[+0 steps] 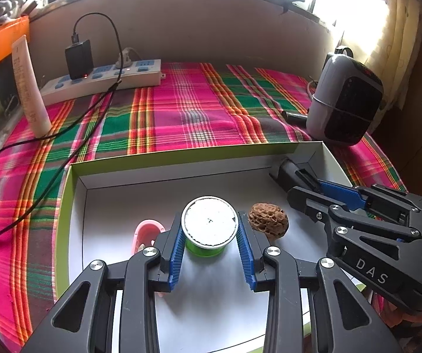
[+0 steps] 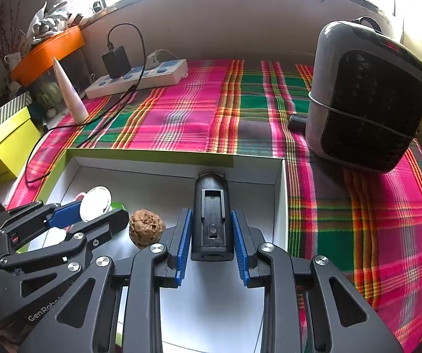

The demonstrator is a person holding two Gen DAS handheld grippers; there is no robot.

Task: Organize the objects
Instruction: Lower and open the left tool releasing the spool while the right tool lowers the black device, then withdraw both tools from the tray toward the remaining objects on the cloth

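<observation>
Left wrist view: my left gripper (image 1: 210, 232) clasps the green cup (image 1: 208, 226) inside the white box (image 1: 163, 173), centre frame. My right gripper (image 2: 211, 236) seems clamped on the black device (image 2: 211, 220); plaid cloth (image 2: 181, 117) fills the upper frame below a bright window.

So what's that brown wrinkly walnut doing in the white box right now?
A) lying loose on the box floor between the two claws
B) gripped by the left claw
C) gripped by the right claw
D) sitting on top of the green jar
A: the walnut lies free on the box floor, while the left gripper flanks the green jar and the right gripper flanks the black device.
</observation>
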